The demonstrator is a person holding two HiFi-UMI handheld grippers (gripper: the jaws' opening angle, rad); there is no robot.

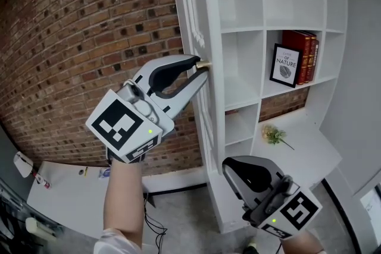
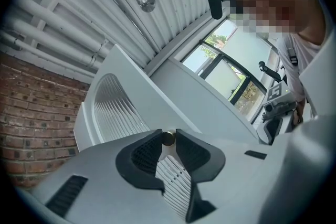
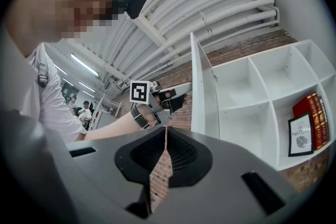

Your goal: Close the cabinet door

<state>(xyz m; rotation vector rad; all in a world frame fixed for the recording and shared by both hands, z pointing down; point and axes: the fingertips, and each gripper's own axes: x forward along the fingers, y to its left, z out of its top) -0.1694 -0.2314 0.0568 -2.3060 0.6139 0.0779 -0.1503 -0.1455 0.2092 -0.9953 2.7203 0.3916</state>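
The white cabinet point(image 1: 262, 21) stood with its shelves uncovered, a few red books point(image 1: 303, 55) and a framed print point(image 1: 285, 65) in one right-hand compartment. Its cabinet door point(image 1: 205, 33) was swung well out from the front and showed almost edge-on in the head view, its long axis upright. The hinged side appeared to lie at the cabinet's left edge, and the ribbed outer face was turned left toward the brick wall point(image 1: 83, 38).

The left gripper point(image 1: 200, 68) reached in from that brick-wall side, pointing slightly upward at the door's outer face. In its own view the jaws were drawn in around the brass knob point(image 2: 168, 138), which sat right between the tips, and the pads appeared to touch it on both sides.

The right gripper point(image 1: 228, 167) hung lower, near the cabinet's bottom front and well apart from the knob. Its jaws were pressed together on nothing, with only brick showing through the slit between them.

The open shelves lay to the right of the door and the gripper to its left. The closing swing would therefore probably be a push on the knob rightward, toward the shelves, around the upright hinge line. The left hand was the one placed for it.
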